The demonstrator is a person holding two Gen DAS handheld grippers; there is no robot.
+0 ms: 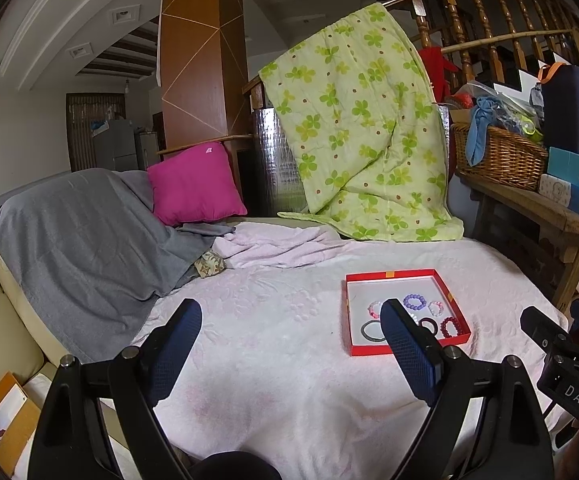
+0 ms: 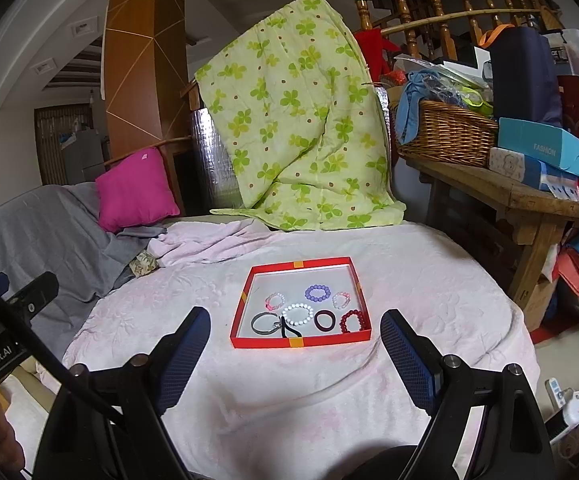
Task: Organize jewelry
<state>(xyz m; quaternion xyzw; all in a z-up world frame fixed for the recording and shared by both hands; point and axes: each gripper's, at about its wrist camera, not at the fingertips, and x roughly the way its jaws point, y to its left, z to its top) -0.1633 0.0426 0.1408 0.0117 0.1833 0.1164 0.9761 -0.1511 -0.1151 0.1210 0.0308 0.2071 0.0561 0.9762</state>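
Observation:
A shallow red tray [image 2: 300, 342] [image 1: 405, 349] with a white floor lies on the pale pink blanket [image 2: 289, 392] [image 1: 269, 360]. Inside lie several bracelets: a purple beaded one [image 2: 317, 293] [image 1: 414, 301], a white beaded one [image 2: 298, 314], a pink one [image 2: 274, 300], a dark red beaded one [image 2: 354, 321] [image 1: 450, 326], a maroon band [image 2: 324, 320], a grey bangle [image 2: 264, 323] [image 1: 370, 330] and a black loop [image 2: 289, 330]. My right gripper [image 2: 295, 330] hovers open just before the tray, nothing between its fingers. My left gripper [image 1: 291, 322] is open over bare blanket, left of the tray.
A green clover quilt [image 2: 301, 128] hangs behind the tray. A magenta pillow [image 2: 135, 190] and grey cover [image 1: 81, 248] lie on the left. A wooden bench [image 2: 529, 200] to the right carries a wicker basket [image 2: 445, 132] and boxes. An orange box [image 1: 7, 420] sits at lower left.

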